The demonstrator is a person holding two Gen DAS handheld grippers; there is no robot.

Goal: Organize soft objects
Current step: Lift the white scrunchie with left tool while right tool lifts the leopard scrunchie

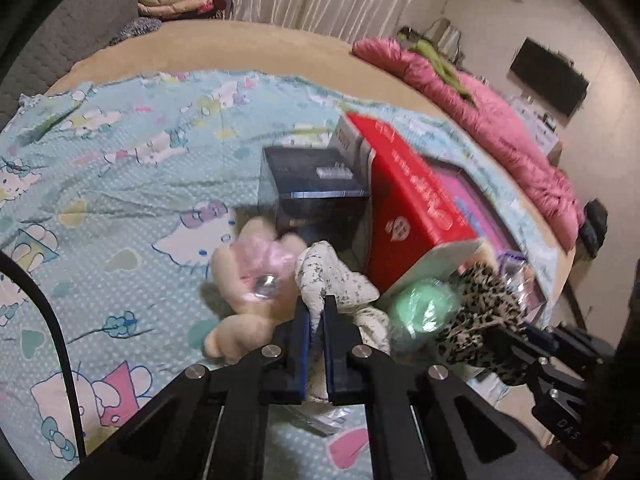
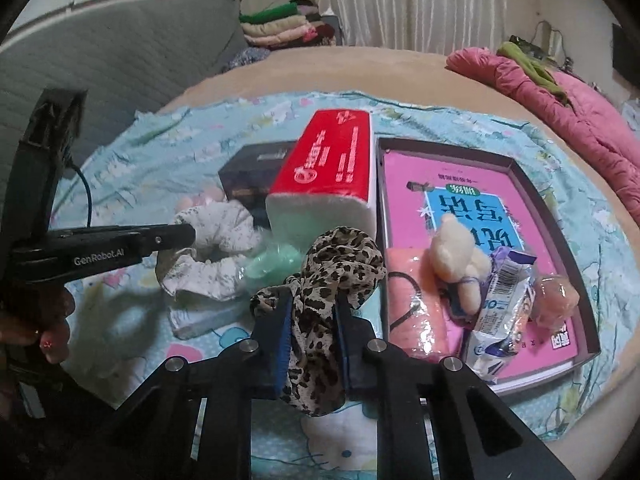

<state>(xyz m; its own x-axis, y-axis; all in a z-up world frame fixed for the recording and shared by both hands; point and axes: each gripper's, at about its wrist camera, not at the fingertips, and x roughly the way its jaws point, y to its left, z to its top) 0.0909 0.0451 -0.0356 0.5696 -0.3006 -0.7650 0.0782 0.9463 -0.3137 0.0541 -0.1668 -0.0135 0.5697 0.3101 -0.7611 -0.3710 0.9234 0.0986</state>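
My left gripper (image 1: 317, 304) is shut on a white floral scrunchie (image 1: 336, 280), held just above the blue cartoon sheet; it also shows in the right wrist view (image 2: 218, 228). My right gripper (image 2: 312, 300) is shut on a leopard-print scrunchie (image 2: 336, 264), seen in the left wrist view too (image 1: 480, 316). A cream plush toy with a pink bag (image 1: 248, 272) lies left of the white scrunchie. A green item in clear wrap (image 1: 424, 308) lies between the two scrunchies. A dark tray (image 2: 560, 216) holds a small plush bear (image 2: 460, 256), a pink cloth (image 2: 416, 312) and a snack packet (image 2: 504, 300).
A red tissue pack (image 2: 332, 168) and a dark box (image 2: 252, 176) stand behind the scrunchies. A pink quilt (image 2: 580, 104) lies along the bed's right edge. Folded clothes (image 2: 280, 24) are stacked by the curtain. A grey headboard (image 2: 100, 64) is at left.
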